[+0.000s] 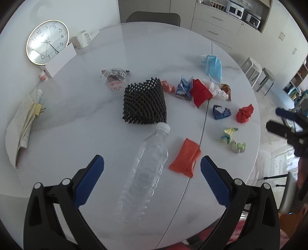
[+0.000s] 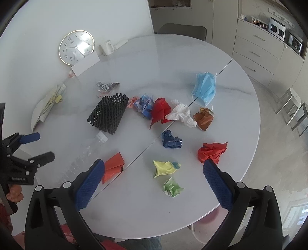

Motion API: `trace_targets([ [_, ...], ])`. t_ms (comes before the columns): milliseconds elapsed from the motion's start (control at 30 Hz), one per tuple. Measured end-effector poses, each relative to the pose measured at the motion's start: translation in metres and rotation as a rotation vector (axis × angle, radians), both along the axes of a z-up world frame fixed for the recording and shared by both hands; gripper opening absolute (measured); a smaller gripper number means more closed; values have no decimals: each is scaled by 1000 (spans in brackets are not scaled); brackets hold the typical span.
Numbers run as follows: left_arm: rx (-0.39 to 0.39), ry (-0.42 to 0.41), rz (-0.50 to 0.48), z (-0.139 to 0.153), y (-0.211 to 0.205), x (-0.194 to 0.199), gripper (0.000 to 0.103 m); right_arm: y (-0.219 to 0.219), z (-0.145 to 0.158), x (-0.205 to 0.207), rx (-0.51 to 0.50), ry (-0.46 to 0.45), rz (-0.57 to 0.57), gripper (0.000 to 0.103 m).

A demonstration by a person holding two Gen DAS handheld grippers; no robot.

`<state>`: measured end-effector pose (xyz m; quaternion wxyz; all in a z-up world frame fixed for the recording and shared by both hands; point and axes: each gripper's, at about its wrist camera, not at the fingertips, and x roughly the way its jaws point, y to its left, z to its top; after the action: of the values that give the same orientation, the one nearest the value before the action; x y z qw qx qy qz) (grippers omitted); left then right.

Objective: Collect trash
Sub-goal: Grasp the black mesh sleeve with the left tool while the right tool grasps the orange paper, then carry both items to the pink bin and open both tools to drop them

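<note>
Trash lies scattered on a round white table (image 1: 77, 134). A clear plastic bottle (image 1: 146, 169) lies on its side between the fingers of my open, empty left gripper (image 1: 152, 163), which hovers above it. An orange packet (image 1: 185, 157) lies beside it. A black foam net (image 1: 145, 102) sits behind. My open, empty right gripper (image 2: 154, 169) hovers over yellow (image 2: 164, 168) and green (image 2: 172, 187) paper wads. Crumpled red paper (image 2: 211, 151), a blue wad (image 2: 171, 140), a white tissue (image 2: 181, 114), a brown wrapper (image 2: 204, 117) and a blue face mask (image 2: 205, 88) lie farther out.
A wall clock (image 1: 47, 41), a white card (image 1: 61, 59), a mug (image 1: 81, 39) and papers (image 1: 23, 123) sit along the table's left side. A clear cup (image 1: 115, 78) lies behind the net. A chair (image 1: 154, 18) stands at the far edge; stools (image 1: 258, 73) stand right.
</note>
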<state>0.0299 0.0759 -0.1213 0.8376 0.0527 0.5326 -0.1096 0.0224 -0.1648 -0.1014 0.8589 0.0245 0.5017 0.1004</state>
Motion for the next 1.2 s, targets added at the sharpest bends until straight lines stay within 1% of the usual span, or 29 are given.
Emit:
trace_targets([
  [67, -11, -7, -21, -4, -8, 26, 96, 7, -5, 2, -2, 13, -23, 101],
  [167, 0, 8, -76, -17, -22, 69, 96, 16, -9, 3, -8, 20, -73, 101],
  [333, 20, 67, -132, -56, -36, 129, 96, 34, -13, -1, 10, 19, -174, 101],
  [433, 11, 113, -144, -79, -37, 154, 96, 49, -19, -4, -3, 24, -223, 101],
  [467, 18, 130, -144, -88, -38, 160, 94, 54, -22, -5, -5, 27, -235, 101],
  [500, 18, 143, -143, -95, -37, 165, 85, 60, -24, -6, -6, 30, -251, 101],
  [533, 21, 156, -141, -102, -37, 168, 72, 64, -28, -6, -4, 33, -267, 101],
  [567, 22, 176, -139, -109, -36, 172, 64, 69, -32, -7, 1, 36, -282, 101],
  [633, 3, 217, -145, -120, -33, 175, 32, 78, -42, -7, 14, 49, -312, 101],
  [700, -20, 232, -166, -126, -31, 174, 15, 86, -54, -6, 27, 79, -342, 101],
  [767, -38, 213, -193, -124, -30, 170, 12, 93, -68, -5, 46, 118, -369, 101],
  [867, -73, 166, -237, -110, -26, 162, 11, 95, -90, -5, 65, 175, -438, 101],
  [900, -87, 151, -247, -103, -22, 160, 11, 94, -98, -5, 89, 200, -473, 96],
  [933, -107, 136, -252, -94, -19, 157, 11, 92, -106, -5, 117, 222, -504, 88],
  [1000, -146, 112, -269, -80, -11, 154, 11, 90, -121, -5, 178, 262, -555, 83],
  [1067, -164, 82, -283, -66, -2, 149, 11, 93, -129, -2, 174, 281, -573, 77],
  [1133, -178, 68, -280, -53, 6, 147, 11, 101, -135, 3, 163, 293, -566, 66],
  [1167, -197, 69, -275, -47, 12, 145, 11, 103, -138, 4, 172, 296, -568, 63],
  [1200, -212, 71, -269, -42, 20, 143, 11, 105, -141, 6, 189, 298, -573, 55],
])
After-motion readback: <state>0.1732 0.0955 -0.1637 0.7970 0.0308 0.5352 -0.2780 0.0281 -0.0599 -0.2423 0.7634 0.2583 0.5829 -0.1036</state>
